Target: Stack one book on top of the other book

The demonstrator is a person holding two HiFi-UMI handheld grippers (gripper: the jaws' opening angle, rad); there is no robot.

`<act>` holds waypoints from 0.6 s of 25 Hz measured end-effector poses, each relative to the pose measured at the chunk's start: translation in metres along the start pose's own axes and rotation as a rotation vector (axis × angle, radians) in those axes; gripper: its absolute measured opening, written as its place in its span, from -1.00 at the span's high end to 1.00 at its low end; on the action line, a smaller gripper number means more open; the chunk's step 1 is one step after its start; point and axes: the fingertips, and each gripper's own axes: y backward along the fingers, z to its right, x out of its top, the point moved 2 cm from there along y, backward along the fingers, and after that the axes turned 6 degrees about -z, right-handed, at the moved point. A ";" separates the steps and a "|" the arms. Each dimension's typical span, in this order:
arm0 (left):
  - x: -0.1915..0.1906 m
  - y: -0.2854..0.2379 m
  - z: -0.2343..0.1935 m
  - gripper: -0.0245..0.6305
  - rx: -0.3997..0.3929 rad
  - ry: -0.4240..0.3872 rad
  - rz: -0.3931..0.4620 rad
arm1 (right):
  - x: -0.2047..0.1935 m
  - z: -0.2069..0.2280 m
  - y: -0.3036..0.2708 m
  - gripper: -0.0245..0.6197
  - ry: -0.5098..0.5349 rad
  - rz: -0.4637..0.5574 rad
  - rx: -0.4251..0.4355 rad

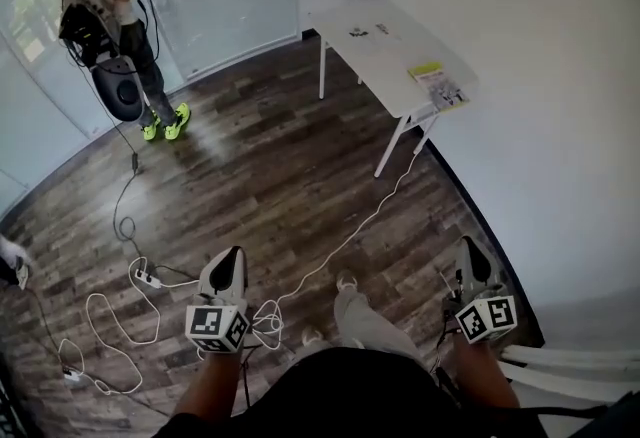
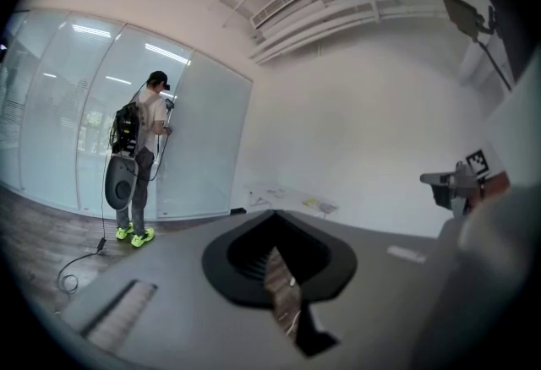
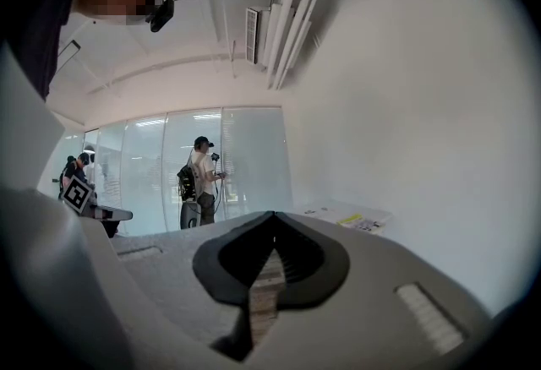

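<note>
Far ahead, a white table (image 1: 385,61) stands against the wall. A book with a yellow-topped cover (image 1: 440,86) lies at its near right corner. A flat white printed item (image 1: 366,30) lies farther back on it; I cannot tell if it is the second book. My left gripper (image 1: 229,262) and right gripper (image 1: 471,256) hang low over the floor, well short of the table. Both are shut with nothing between the jaws. The left gripper view shows its closed tips (image 2: 272,213) and the distant table (image 2: 283,194). The right gripper view shows its closed tips (image 3: 273,214) and the yellow book (image 3: 363,222).
A person with a backpack (image 1: 108,11) stands by the glass wall at back left. White cables (image 1: 125,311) and a power strip (image 1: 148,278) lie on the wooden floor beside my left gripper. One cable (image 1: 370,211) runs to the table. Another person's hand (image 1: 10,256) shows at the left edge.
</note>
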 end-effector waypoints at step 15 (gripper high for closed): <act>0.089 -0.148 0.022 0.91 0.063 -0.077 0.012 | 0.015 0.083 -0.178 0.91 0.005 0.011 0.133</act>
